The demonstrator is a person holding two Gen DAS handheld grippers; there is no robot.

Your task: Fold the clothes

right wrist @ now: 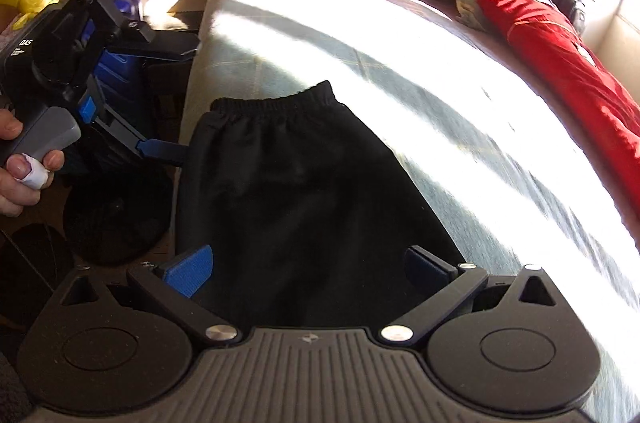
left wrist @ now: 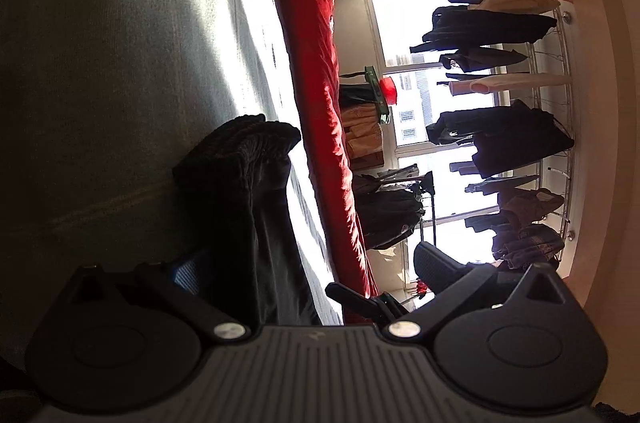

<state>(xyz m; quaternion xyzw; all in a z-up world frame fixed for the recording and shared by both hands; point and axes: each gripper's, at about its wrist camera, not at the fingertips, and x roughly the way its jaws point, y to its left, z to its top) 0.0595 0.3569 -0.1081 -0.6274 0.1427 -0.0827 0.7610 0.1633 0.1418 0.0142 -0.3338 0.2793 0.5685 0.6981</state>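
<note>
Right gripper [right wrist: 308,269] gapes wide over black shorts [right wrist: 288,191]; left gripper [right wrist: 176,103], jaws spread, touches their edge.

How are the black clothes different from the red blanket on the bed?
The black garment is dark and lies near the bed's edge, between the right gripper fingers; the red blanket is bright and lies bunched along the far side. The garment looks flat; the blanket is rumpled. Both rest on the bed.
</note>
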